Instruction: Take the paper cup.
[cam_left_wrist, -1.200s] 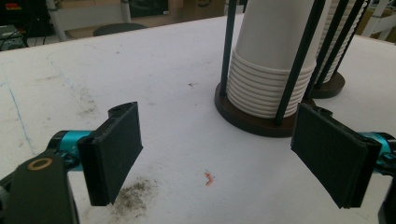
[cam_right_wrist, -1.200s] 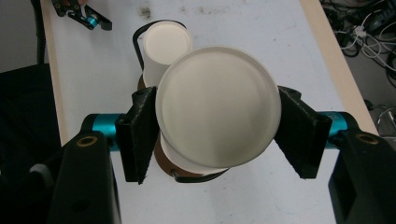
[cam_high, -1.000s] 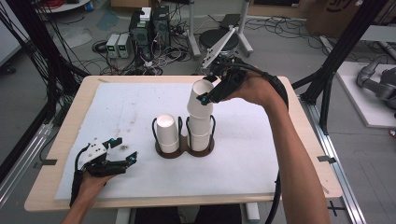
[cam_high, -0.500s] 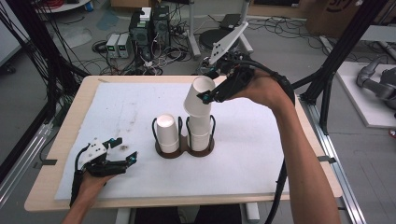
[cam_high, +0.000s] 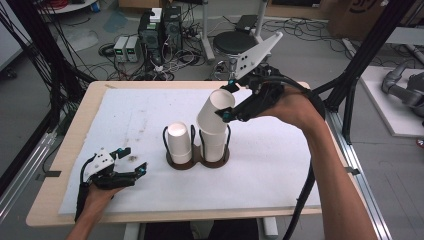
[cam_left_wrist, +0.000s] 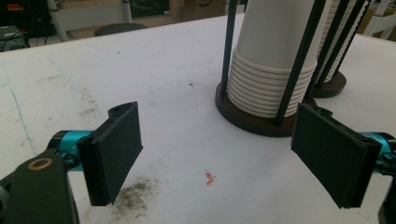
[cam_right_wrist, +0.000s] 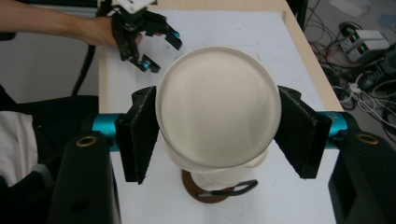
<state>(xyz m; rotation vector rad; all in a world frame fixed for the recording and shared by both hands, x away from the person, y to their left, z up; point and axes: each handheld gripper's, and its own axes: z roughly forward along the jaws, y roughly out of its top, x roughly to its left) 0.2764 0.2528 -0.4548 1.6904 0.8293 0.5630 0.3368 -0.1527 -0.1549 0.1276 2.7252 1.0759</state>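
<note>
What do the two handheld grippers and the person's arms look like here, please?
Both are black. The left gripper and right gripper have flat black rectangular pads on teal-blue bars, with brass-coloured rings on the black body. Each carries a pale grey plate on top, and a black cable trails from the right one. The forearms are bare, with no sleeves showing.

- Top cup (cam_high: 216, 114) — white paper, upside down with its flat base uppermost, tilted toward the table's left. It is pinched between the right gripper's (cam_high: 226, 101) jaws, its rim just above the right stack (cam_high: 214, 145).
- Right stack: nested white cups, inverted, standing in the holder's (cam_high: 198, 159) right bay.
- Left stack (cam_high: 179, 141): inverted white cups, upright — in the left bay, ringed by thin black rods.
- Holder: dark two-ring base, mid-table.
</note>
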